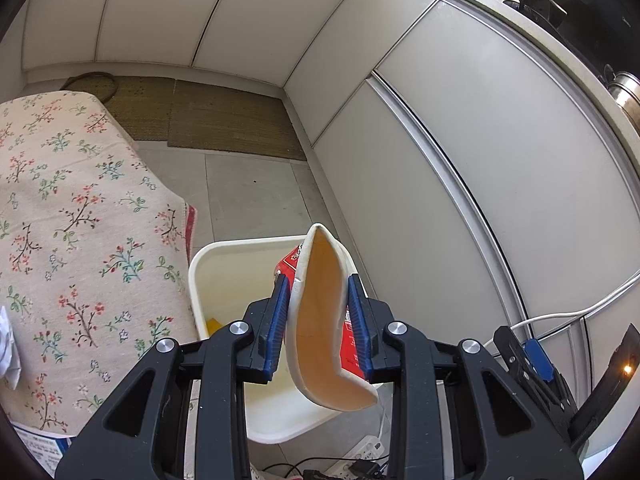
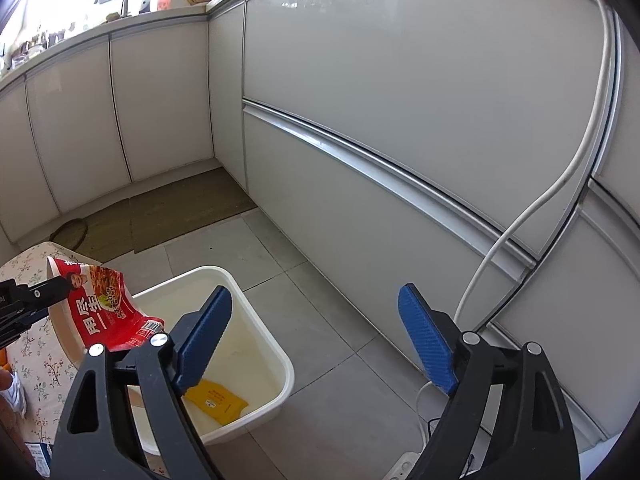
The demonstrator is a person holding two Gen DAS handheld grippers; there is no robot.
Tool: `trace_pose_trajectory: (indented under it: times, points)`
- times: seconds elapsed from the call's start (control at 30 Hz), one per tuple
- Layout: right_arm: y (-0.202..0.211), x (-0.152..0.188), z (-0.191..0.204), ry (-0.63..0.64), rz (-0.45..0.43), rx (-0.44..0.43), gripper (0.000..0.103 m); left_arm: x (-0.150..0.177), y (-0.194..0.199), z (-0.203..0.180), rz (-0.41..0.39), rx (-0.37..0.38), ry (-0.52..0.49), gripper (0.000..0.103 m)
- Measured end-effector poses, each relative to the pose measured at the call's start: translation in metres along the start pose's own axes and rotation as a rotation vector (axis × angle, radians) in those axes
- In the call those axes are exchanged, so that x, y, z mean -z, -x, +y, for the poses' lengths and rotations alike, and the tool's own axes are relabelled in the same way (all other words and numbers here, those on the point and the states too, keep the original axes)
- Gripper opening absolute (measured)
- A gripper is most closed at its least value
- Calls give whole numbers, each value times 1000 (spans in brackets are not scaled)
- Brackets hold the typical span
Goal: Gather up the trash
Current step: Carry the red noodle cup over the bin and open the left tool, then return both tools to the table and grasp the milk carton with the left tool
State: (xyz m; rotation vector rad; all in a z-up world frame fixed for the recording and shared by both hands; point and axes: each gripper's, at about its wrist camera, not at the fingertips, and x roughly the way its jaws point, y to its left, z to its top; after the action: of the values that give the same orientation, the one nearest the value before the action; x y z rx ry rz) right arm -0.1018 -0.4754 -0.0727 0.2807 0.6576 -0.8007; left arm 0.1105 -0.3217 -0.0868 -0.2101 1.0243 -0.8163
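My left gripper (image 1: 318,320) is clamped on a squashed noodle bowl (image 1: 320,320), one blue pad on each side of its rim, orange lining facing me. My right gripper (image 2: 316,340) is spread wide and carries nothing. The bowl hangs over the near rim of the white bin (image 1: 224,252), which stands on the floor just beside the flowered cloth (image 1: 72,208). From the right the bowl (image 2: 104,304) shows its red printed wall, tilted, above the bin's (image 2: 248,292) left edge. Inside the bin lies a yellow packet (image 2: 218,400). I judge this the drop step: next I should bring the bowl further over the bin's middle and part the pads. Beyond the bin run grey tiles, a brown mat (image 1: 228,120) and cupboards (image 2: 360,120). The bin's floor is mostly hidden by my fingers; the bowl's print is too small to read.
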Motion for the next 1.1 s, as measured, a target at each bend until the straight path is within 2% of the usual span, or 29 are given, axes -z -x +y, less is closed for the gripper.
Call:
trace_pose_trajectory:
  times: [0.17,0.23,0.5,0.87,1.1]
  points:
    - [-2,1,0,-6,7,5,83,-6,-11,-5,19,-20,-10,29]
    - [-3,0,0,-7,8,5,83,-5,-10,-5,17,-25,-19,32]
    - [1,1,8,2,0,-12,85,6,6,-3,-43,-115,-81,64]
    - [16,13,44,54,-4,-104,95,22,45,15,-86,-264,-122,91]
    - [33,23,86,122,-6,-178,95,32,78,38,-116,-376,-156,94]
